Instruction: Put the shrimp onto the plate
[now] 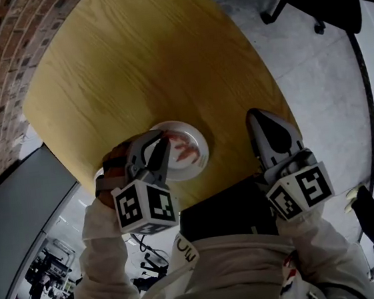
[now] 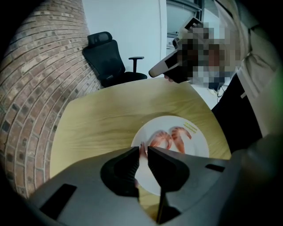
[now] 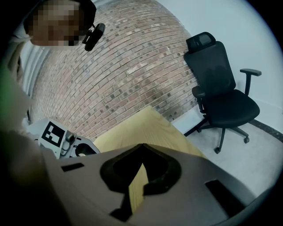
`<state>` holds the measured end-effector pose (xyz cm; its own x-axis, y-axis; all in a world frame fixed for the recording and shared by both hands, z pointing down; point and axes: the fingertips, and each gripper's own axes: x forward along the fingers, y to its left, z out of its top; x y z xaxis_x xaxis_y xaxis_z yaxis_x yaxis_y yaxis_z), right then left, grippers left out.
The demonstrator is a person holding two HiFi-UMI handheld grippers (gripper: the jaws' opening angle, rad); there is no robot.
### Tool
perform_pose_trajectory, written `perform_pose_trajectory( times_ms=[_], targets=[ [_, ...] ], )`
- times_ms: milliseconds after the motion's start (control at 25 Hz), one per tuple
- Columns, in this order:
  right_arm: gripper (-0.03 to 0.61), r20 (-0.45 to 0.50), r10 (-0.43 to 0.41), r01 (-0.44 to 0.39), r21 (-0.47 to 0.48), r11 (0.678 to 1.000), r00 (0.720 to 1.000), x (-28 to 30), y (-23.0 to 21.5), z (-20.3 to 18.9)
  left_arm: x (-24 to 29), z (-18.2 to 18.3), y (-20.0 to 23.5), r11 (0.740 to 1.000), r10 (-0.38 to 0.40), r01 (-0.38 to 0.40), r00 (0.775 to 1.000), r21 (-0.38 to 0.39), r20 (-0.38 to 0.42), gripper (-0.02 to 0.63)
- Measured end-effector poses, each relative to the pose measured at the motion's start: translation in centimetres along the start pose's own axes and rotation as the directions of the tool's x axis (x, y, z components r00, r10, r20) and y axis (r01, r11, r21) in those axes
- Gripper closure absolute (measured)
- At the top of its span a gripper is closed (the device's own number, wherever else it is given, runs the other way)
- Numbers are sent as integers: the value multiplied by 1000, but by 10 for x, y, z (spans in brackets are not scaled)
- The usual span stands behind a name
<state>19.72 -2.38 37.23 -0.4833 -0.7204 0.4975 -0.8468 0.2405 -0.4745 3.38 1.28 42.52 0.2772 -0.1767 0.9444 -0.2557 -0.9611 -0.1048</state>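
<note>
Yellow wood tabletop (image 1: 143,56), at the person's front edge: the left gripper (image 2: 143,149) points steeply down over a white plate (image 2: 196,148), its fingers drawn narrow and pinching a pink shrimp (image 2: 142,151) at the very tips. The shrimp hangs just above the plate's near side and is not yet released. Two shrimp (image 2: 170,137) already lie side by side nearer the middle of the plate, curled and touching or nearly so.

The shrimp looks light, soft and likely slick, with a curved body that tapers to a thin tail. The thicker middle of the body seems the best place to hold it, across its width. A tail-end pinch could let it swing or slip, and a hard squeeze would likely crush it. A gentle, narrow grip should do.

To the right, the right gripper (image 3: 140,146) hangs above the tabletop's edge, well apart from the plate, its fingers closed tip to tip with nothing between them. Beyond the tabletop stand a curved brick wall (image 3: 132,66) and a black chair (image 3: 219,79) on a pale floor.
</note>
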Motion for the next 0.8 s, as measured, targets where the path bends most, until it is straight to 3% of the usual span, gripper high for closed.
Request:
perform_pose_trajectory(
  times_ms=[800],
  targets=[
    [554,-1,2,-2,12,1000,1000,-2,2,-4,0,0,-2,998,13,-12,1000,-54,25,546]
  ],
)
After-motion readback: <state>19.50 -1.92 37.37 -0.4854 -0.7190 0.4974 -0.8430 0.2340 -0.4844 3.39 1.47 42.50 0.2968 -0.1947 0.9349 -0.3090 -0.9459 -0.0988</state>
